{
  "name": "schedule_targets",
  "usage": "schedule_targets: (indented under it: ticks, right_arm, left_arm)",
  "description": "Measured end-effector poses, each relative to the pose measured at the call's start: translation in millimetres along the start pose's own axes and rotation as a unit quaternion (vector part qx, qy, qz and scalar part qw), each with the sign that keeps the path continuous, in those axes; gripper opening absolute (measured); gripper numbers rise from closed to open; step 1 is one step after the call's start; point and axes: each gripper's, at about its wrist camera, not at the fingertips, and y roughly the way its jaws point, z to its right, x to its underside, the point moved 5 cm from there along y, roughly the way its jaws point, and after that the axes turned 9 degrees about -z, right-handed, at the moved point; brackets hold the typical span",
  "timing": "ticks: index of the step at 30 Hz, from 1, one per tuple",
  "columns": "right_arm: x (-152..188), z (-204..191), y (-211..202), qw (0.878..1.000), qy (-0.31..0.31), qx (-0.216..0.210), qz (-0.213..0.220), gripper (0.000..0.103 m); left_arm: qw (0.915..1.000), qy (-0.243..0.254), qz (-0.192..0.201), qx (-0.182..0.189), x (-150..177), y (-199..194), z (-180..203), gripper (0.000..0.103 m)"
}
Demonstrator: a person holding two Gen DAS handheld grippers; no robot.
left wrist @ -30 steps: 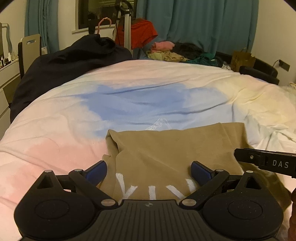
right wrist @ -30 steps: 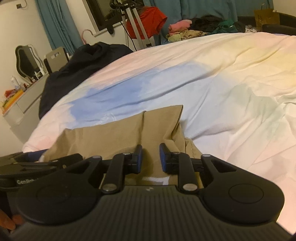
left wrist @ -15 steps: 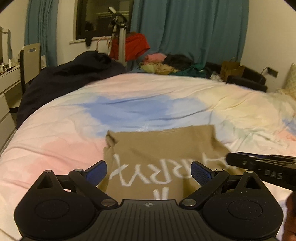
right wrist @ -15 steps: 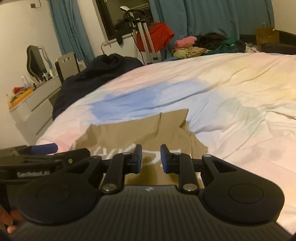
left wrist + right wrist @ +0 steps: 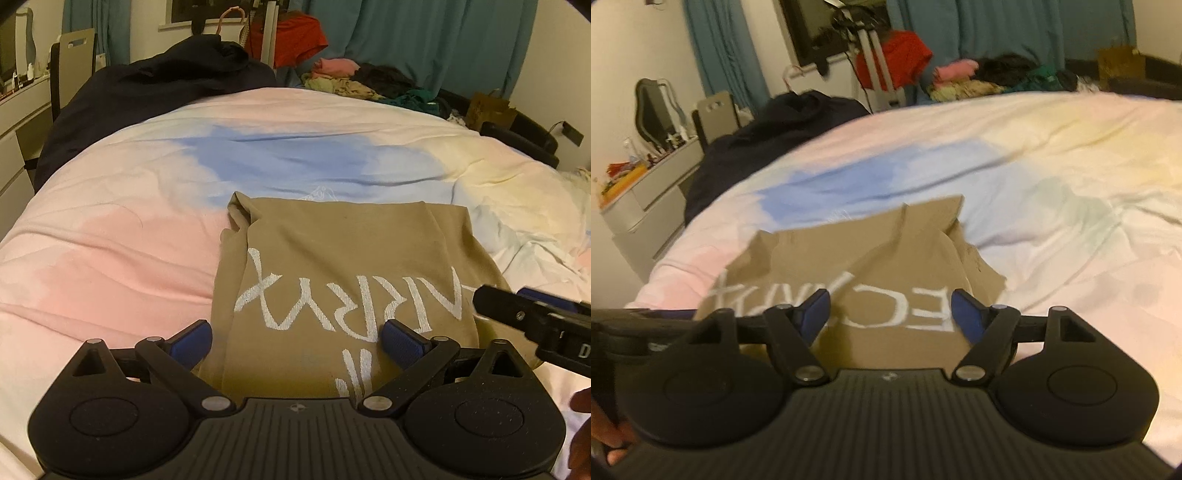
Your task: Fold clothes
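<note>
Here, shirt [image 5: 343, 266] lettering upside-down.

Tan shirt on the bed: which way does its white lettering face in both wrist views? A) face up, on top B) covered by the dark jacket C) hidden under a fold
A: the white lettering shows on the top of the tan shirt, on the bedspread.
</note>
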Motion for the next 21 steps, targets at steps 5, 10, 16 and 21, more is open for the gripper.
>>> schedule_targets:
  ticks: [5,10,16,21]
  right_arm:
    - [-1,-1,-3,1.000,-0.006,0.007,0.016,0.073]
    - [6,1,12,1.000,-0.010,0.023,-0.011,0.068]
    - [14,6,25,0.999,0.008,0.020,-0.031,0.068]
    - [15,6,25,0.999,0.007,0.019,-0.032,0.068]
  left_arm:
    - [1.0000,-0.003,-0.002,0.001,-2,2,-1,0.101]
    - [1.0000,-0.005,-0.001,0.000,-3,3,-1,0.101]
    - [0.9994,-0.018,0.012,0.026,-4,-14,-1,0.097]
    - [0.9880,-0.054,0.021,0.143,-2,-44,2,0.097]
